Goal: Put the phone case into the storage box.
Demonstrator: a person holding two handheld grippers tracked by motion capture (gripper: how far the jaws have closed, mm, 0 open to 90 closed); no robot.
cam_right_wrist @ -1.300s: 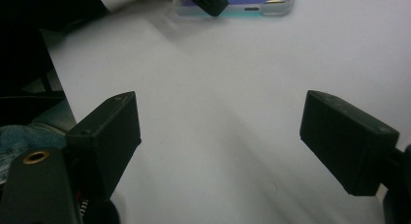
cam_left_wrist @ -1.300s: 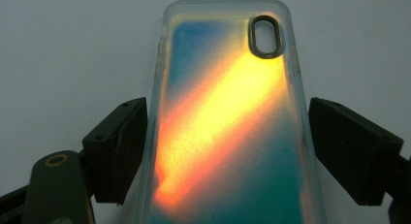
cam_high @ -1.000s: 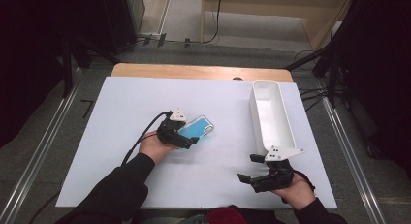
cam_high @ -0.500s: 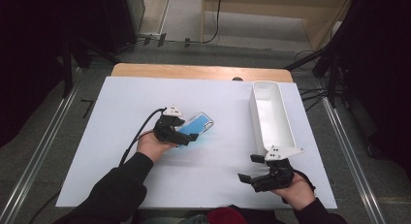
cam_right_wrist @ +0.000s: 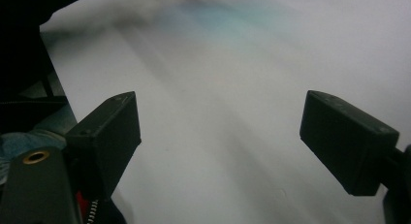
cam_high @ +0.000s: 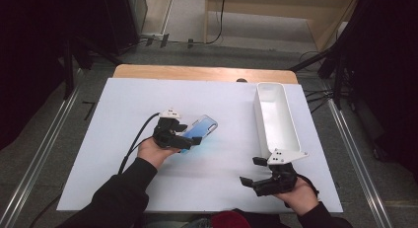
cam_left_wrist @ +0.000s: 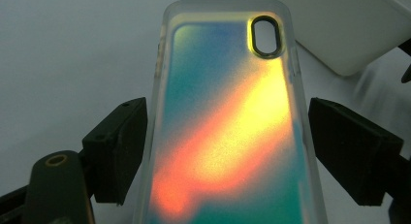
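The left gripper point(cam_high: 190, 134) sits left of centre over the white surface point(cam_high: 98, 154), with a phone case point(cam_high: 199, 131) lying between its jaws and reaching away toward the far right; in the left gripper view the phone case point(cam_left_wrist: 228, 132) shows an iridescent back, teal at the edges with an orange and yellow band across it, a clear rim and an oval camera opening near its far end; the left-hand jaw stands against the rim of the case, while a narrow gap shows between the case and the right-hand jaw, so whether the jaws press on it I cannot tell; in the high view the case appears tilted, its far end raised a little off the surface; a black cable point(cam_high: 135, 141) trails from this gripper back along the person's sleeve.

The right gripper point(cam_high: 252, 171) rests low at the near right, its jaws spread wide and holding nothing, pointing left across the surface; its own view shows bare white between the two black jaws; a long white tray point(cam_high: 291, 134) lies at the right, running from near to far, just beyond that gripper and well apart from the case.
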